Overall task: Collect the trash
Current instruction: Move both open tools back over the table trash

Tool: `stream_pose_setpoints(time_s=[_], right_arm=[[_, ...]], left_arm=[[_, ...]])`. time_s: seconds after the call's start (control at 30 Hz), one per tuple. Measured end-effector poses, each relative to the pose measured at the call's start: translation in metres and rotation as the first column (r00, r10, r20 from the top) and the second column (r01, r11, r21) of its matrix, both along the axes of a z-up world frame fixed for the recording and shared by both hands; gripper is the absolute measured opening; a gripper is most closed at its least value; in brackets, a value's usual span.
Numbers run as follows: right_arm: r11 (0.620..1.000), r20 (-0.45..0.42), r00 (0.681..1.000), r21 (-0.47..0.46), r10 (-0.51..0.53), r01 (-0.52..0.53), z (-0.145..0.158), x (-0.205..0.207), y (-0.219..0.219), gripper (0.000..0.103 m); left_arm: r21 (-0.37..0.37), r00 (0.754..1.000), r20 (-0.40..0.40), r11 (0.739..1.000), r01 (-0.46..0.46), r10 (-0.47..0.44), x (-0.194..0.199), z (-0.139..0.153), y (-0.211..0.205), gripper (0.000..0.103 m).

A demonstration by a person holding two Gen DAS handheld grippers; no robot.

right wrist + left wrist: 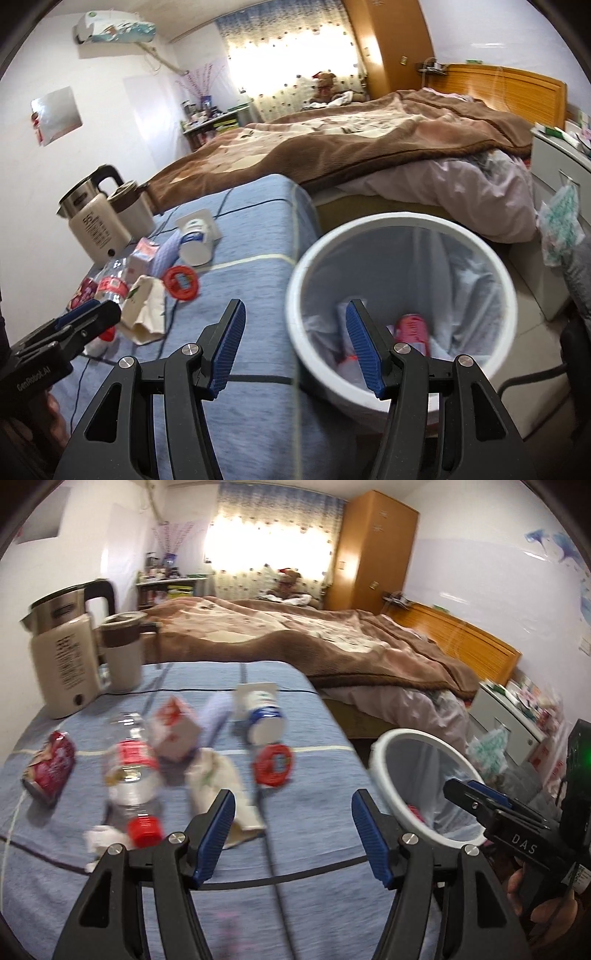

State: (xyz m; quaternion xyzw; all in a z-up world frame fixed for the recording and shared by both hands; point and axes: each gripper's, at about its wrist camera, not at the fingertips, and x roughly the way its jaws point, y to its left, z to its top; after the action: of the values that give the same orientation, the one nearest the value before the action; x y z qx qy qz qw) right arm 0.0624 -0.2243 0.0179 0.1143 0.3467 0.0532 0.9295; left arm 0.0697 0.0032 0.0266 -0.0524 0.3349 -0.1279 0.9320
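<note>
Both tongs stand part open with nothing between their blue pads. Left tongs (293,834) slope down over the blue-clothed desk (325,915), a bare stretch of cloth under the gap. Right tongs (295,347) slope down too, straddling the near rim of the white bin (402,221): the left pad over the desk edge, the right pad over the bin's mouth. A hand (543,904) grips the right tool's handle at the frame edge.

Trash lies ahead and left of the left tongs: a clear bottle (131,771) with a red cap just beyond the left pad, a crumpled paper bag (221,779) beside that pad, a red can (50,768) farther left, a red ring (273,764) straight ahead, and a white tub (264,716) and carton (173,731) beyond. Inside the lined bin, just right of the right pad, sits 1 pink can (413,328).
</note>
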Motion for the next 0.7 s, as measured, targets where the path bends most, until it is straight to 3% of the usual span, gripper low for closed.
stream_pose_setpoints(time_s=[0.27,0.7], right_arm=[[0.996,-0.008,0.996,-0.007,0.088,-0.088,-0.003,0.017,0.046,0.057],[0.979,-0.04,0.978,-0.002,0.206,-0.206,-0.008,0.06,0.107,0.057]], left_arm=[[-0.014,0.993,-0.002,0.993,-0.12,0.12,-0.002,-0.002,0.063,0.068],[-0.005,0.958,-0.011,0.958,-0.287,0.287,0.0,-0.007,0.145,0.07]])
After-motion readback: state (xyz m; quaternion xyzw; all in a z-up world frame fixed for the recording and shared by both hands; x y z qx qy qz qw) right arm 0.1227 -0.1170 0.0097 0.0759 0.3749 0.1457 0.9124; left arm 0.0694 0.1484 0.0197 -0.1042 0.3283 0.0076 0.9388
